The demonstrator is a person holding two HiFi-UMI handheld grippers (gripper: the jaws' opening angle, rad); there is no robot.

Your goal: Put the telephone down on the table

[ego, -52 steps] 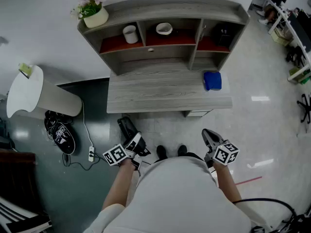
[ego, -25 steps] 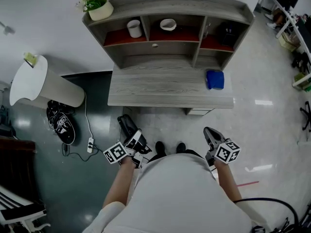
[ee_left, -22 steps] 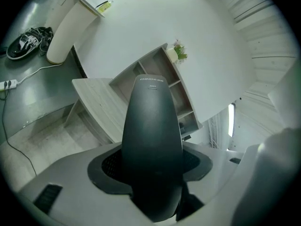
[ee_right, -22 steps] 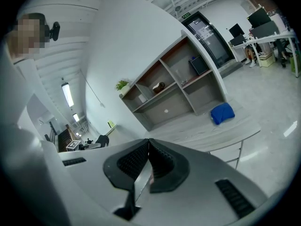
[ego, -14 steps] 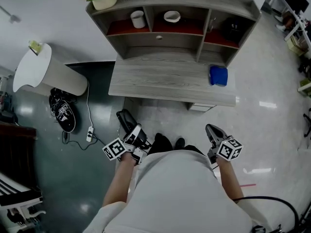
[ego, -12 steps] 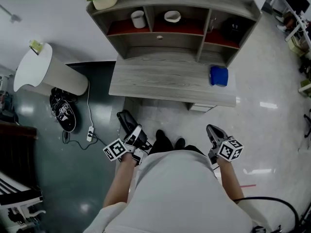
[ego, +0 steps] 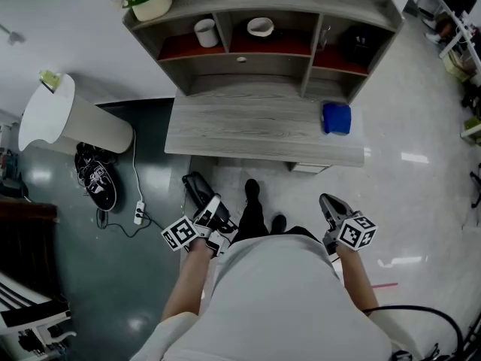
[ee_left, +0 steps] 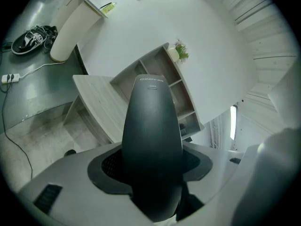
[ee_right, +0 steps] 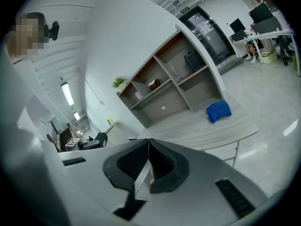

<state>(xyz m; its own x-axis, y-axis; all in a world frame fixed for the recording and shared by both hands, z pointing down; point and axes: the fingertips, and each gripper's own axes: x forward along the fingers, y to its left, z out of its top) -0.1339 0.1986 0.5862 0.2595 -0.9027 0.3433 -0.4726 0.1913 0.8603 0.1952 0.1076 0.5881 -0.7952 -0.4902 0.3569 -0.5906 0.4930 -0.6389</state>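
Evidently early: the telephone (ee_left: 152,135) sits clamped in the fingers (ee_left: 109,166) of the left gripper (ee_left: 151,168), well short of the counter (ego: 255,130); the right gripper (ee_right: 148,161), fingers (ee_right: 134,160) together, is empty; approach and set-down remain

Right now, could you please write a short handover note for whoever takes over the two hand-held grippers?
The left hand-held gripper is closed on the telephone, held low in front of the person, short of the table.
The right hand-held gripper has its jaws together and holds nothing.
The table's middle is bare wood. A blue cloth lies at its right end.
Done: the telephone is gripped.
Left: carry it over the table, set it on a bare part, open the jaws.
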